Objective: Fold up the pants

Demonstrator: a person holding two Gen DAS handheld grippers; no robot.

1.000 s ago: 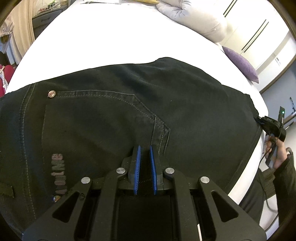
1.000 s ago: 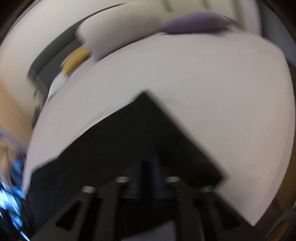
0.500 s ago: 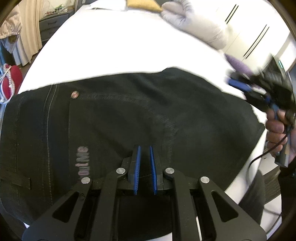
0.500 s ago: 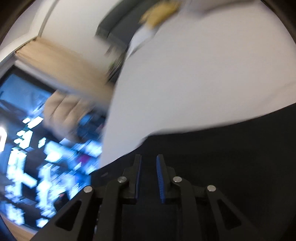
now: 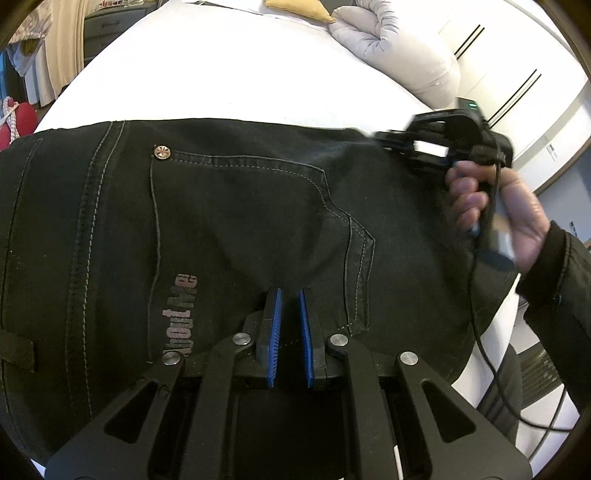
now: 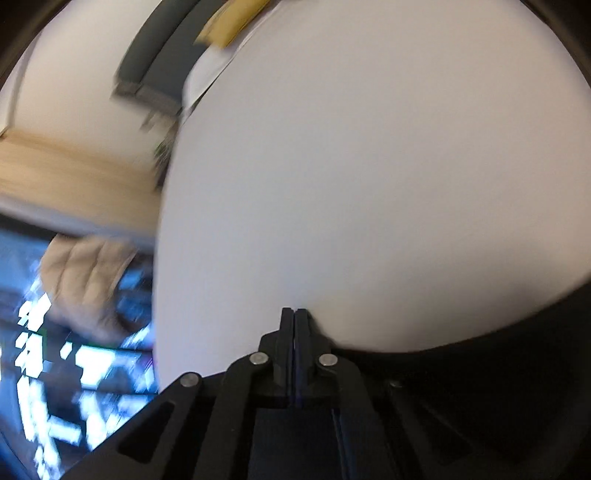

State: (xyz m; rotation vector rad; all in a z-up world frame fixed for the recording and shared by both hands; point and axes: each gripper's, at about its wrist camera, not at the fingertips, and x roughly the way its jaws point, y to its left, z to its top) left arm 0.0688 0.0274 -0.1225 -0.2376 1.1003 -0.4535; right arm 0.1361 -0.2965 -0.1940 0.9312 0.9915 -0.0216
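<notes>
Black jeans point(image 5: 240, 221) lie folded across the white bed point(image 5: 221, 74), back pocket and a grey print facing up. My left gripper point(image 5: 290, 295) points down onto them near the pocket's lower corner. Its blue pads point(image 5: 275, 332) stand a narrow slit apart, and no cloth is seen pinched between them. A hand point(image 5: 509, 214) holds my right gripper point(image 5: 388, 138), blurred, over the jeans' far right corner. In the right wrist view the right gripper point(image 6: 294, 312) has its jaws closing to touch with nothing between them, at the edge of the jeans point(image 6: 480, 387) over the sheet point(image 6: 369, 184).
A pale rolled duvet point(image 5: 399, 48) and a yellow cushion point(image 5: 295, 9) lie at the head of the bed. White wardrobe doors point(image 5: 517, 92) stand to the right. A grey dresser point(image 5: 110, 26) and a red object point(image 5: 22, 118) are off the bed's left side. A cable point(image 5: 491, 369) hangs from the right hand.
The left gripper slid left over the jeans, so pocket and print shifted right. The right gripper rose from the near right edge to the far right corner, opening briefly and shutting again.
</notes>
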